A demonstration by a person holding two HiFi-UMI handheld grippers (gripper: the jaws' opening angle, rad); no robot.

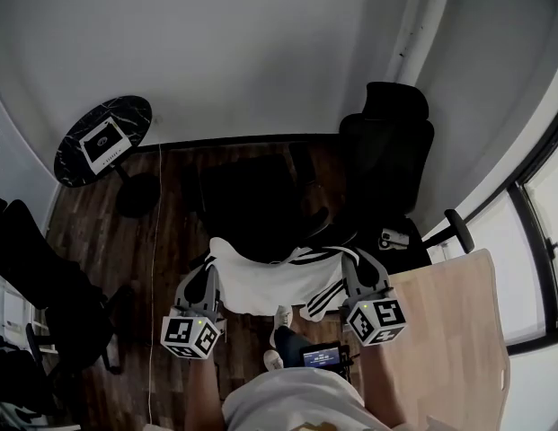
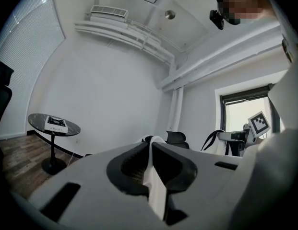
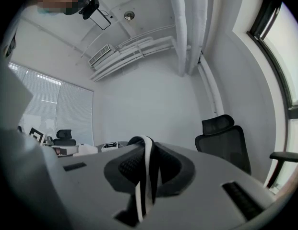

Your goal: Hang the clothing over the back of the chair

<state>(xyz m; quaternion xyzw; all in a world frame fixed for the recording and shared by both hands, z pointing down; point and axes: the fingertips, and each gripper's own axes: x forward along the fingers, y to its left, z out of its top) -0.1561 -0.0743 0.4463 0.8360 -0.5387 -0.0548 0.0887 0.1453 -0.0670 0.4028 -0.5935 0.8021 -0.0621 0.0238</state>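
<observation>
A white garment [image 1: 274,284] with black stripes on its right side hangs stretched between my two grippers. It is right at the back of a black office chair [image 1: 261,200] in the middle of the head view; whether it touches the chair back I cannot tell. My left gripper [image 1: 213,263] is shut on the garment's left corner, and white fabric [image 2: 156,190] shows pinched between its jaws [image 2: 151,147]. The right gripper [image 1: 351,260] is shut on the striped corner, with black-and-white cloth [image 3: 144,178] clamped in its jaws [image 3: 148,145].
A second black office chair [image 1: 391,164] stands at the back right near the wall. A round dark marble table [image 1: 103,142] with a white box is at the left. A wooden desk [image 1: 458,330] is at the near right, and another dark chair [image 1: 36,277] at the near left.
</observation>
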